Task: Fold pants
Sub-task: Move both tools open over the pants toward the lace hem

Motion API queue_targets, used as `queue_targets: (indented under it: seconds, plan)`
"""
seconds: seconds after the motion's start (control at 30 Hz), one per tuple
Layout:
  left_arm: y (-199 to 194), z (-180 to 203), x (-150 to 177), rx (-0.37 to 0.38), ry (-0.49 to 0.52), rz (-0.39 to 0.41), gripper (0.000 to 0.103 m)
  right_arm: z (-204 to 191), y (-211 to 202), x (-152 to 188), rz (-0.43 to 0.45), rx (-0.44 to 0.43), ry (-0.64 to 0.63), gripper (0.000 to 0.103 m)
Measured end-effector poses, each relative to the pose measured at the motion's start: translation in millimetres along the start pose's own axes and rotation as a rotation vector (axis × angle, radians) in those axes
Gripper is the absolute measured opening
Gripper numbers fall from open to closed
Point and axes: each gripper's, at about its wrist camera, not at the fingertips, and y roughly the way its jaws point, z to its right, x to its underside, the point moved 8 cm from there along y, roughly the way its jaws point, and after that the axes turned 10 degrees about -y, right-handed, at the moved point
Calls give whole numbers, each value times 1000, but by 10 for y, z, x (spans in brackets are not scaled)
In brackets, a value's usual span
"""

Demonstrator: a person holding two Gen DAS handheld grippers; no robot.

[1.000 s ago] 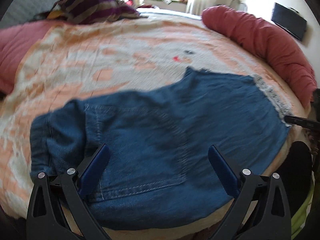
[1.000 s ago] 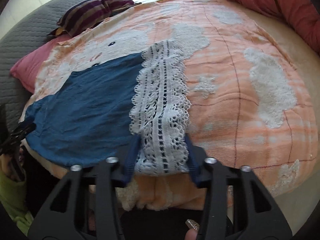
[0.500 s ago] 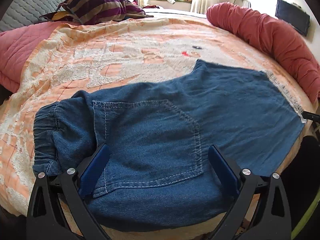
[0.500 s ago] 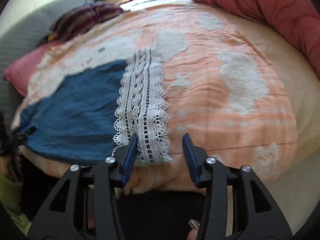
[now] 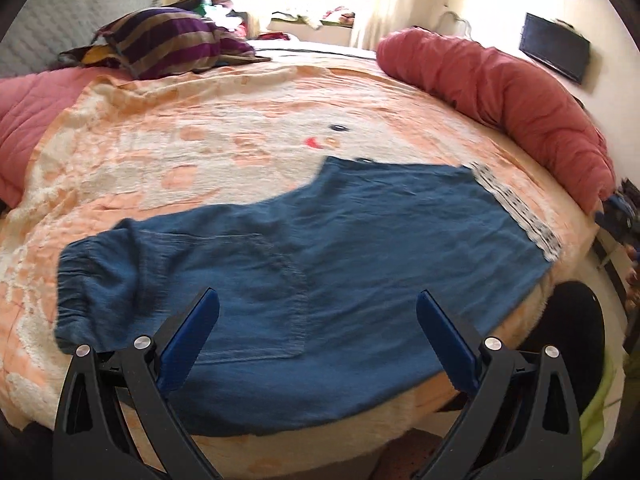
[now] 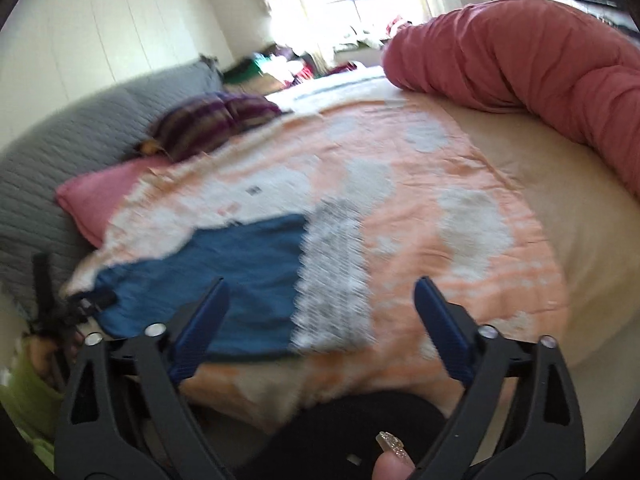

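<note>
Blue denim pants (image 5: 320, 264) lie flat across the near edge of the bed, waistband (image 5: 76, 280) at the left and a white lace hem (image 5: 516, 212) at the right. My left gripper (image 5: 318, 316) hovers open above the back pocket, nothing between its fingers. In the right wrist view the pants (image 6: 224, 280) and lace hem (image 6: 336, 284) look blurred. My right gripper (image 6: 320, 300) is above the hem, its jaws opening wide, clear of the cloth.
The orange and white blanket (image 5: 224, 136) covers the bed. A rolled red quilt (image 5: 500, 92) lines the right side. A striped pillow (image 5: 172, 40) and a pink pillow (image 6: 100, 196) sit at the far left. A fingertip (image 6: 392, 460) shows at the bottom.
My right gripper let go of the lace hem, opened wide and rose back from the bed edge. My left gripper stayed open and pulled back and up, so more of the pants shows.
</note>
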Motion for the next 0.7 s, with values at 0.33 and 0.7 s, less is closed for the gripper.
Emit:
queue_targets:
  seconds: [0.33, 0.7]
  plan:
    - [97, 442, 22, 45, 81, -31, 98, 222, 102, 5, 106, 57, 165, 90]
    - [578, 1529, -619, 151, 278, -41, 98, 427, -205, -59, 88, 231, 94, 94]
